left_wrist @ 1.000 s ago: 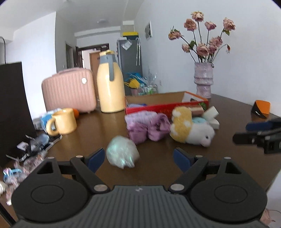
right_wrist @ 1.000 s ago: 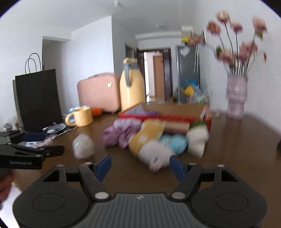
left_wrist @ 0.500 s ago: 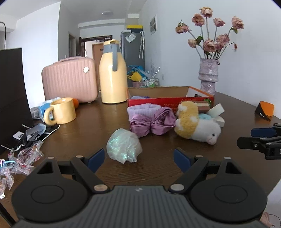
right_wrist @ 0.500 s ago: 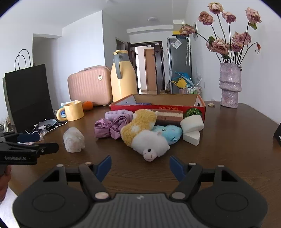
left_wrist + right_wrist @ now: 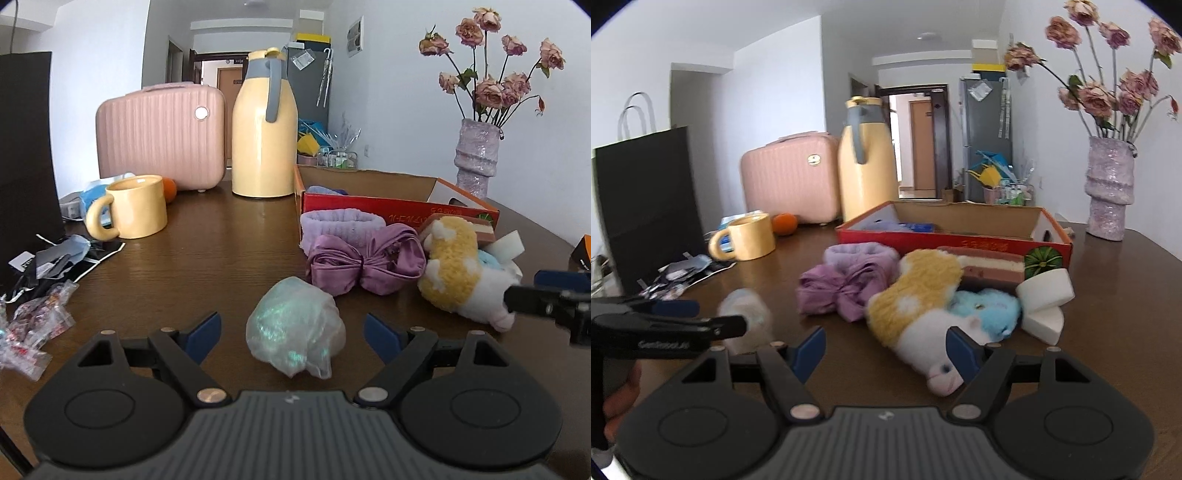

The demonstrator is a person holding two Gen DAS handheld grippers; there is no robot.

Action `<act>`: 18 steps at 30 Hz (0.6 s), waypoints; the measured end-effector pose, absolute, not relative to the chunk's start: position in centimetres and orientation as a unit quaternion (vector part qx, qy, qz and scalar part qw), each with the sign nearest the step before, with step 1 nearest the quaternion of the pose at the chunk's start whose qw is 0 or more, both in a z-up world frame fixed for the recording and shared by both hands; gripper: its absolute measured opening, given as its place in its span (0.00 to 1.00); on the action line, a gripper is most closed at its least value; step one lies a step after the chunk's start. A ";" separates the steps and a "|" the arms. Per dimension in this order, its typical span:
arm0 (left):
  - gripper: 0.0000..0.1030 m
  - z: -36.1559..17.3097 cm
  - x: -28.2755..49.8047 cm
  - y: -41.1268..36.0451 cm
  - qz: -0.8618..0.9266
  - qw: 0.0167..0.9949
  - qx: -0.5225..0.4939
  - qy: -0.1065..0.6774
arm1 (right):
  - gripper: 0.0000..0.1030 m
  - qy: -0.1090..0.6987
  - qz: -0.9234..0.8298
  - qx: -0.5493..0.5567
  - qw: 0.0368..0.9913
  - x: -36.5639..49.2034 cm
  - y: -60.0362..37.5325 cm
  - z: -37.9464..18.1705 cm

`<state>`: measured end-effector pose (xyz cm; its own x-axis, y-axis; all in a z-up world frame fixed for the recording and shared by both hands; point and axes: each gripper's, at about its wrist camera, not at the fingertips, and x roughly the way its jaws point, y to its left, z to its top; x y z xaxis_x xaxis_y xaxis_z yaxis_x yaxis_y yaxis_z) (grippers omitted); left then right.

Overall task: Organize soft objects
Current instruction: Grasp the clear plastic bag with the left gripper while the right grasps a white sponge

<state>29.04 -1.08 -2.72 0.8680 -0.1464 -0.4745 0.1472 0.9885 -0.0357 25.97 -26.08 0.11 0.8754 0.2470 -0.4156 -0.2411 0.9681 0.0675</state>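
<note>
1. Left gripper (image 5: 291,334): jaws wide and closing. One iridescent plastic-wrapped bundle (image 5: 295,330) lies on the counter (image 5: 221,254) between the blue fingertips; the pads do not touch it, and bare wood shows on both sides.
2. Right gripper (image 5: 884,350): jaws apart, holding nothing. The snout of one yellow-and-white plush sheep (image 5: 923,306) lies between the fingertips; contact with the right pad cannot be determined.
3. Soft-object cluster, mid-counter, items touching one another: one purple satin bow (image 5: 364,264), one lavender terry band (image 5: 340,225) behind it, one blue fluffy item (image 5: 990,312), two white foam wedges (image 5: 1047,295), one layered brown-and-white sponge block (image 5: 990,264).
4. Open room: a bare lane of counter runs from the bundle toward the thermos. Left edge zone carries loose wrappers (image 5: 33,325) and dark papers.
5. One red cardboard box (image 5: 956,236), open-topped, stands directly behind the cluster, with blue and lavender items inside.
6. Left-middle: one yellow mug (image 5: 133,212), one orange (image 5: 785,223) behind it.
7. Far row: one pink case (image 5: 162,138), one yellow thermos (image 5: 264,127), one lavender vase (image 5: 1110,188) of dried roses near the right edge, one black paper bag (image 5: 646,206) at far left.
</note>
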 end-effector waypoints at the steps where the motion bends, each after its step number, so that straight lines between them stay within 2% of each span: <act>1: 0.77 -2.9 29.5 -1.2 -0.079 0.965 0.001 0.249 | 0.68 0.213 0.115 0.007 0.970 26.5 -26.6 0.1; 3: 0.65 -3.3 30.4 -1.3 -0.083 0.962 -0.001 0.259 | 0.68 0.208 0.084 0.008 0.975 27.5 -28.1 0.4; 5: 0.47 -3.7 31.1 -1.7 -0.089 0.959 -0.002 0.271 | 0.69 0.205 0.051 0.012 0.977 28.7 -30.1 0.6; 15: 0.42 -3.0 32.7 -5.3 -0.122 0.959 0.001 0.256 | 0.68 0.246 -0.006 -0.009 0.969 37.2 -35.1 -0.9; 16: 0.42 -3.0 32.7 -5.5 -0.120 0.959 0.002 0.257 | 0.67 0.252 -0.001 -0.009 0.968 37.8 -35.2 -1.2; 18: 0.42 -2.9 32.6 -5.5 -0.115 0.959 0.004 0.259 | 0.54 0.253 0.001 -0.001 0.968 38.4 -35.3 -1.7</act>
<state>32.64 -5.54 -2.86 0.8392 -0.2192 -0.4977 0.2234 0.9733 -0.0521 38.40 -35.28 -1.70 0.8724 0.0007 -0.4888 -0.0021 1.0000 -0.0022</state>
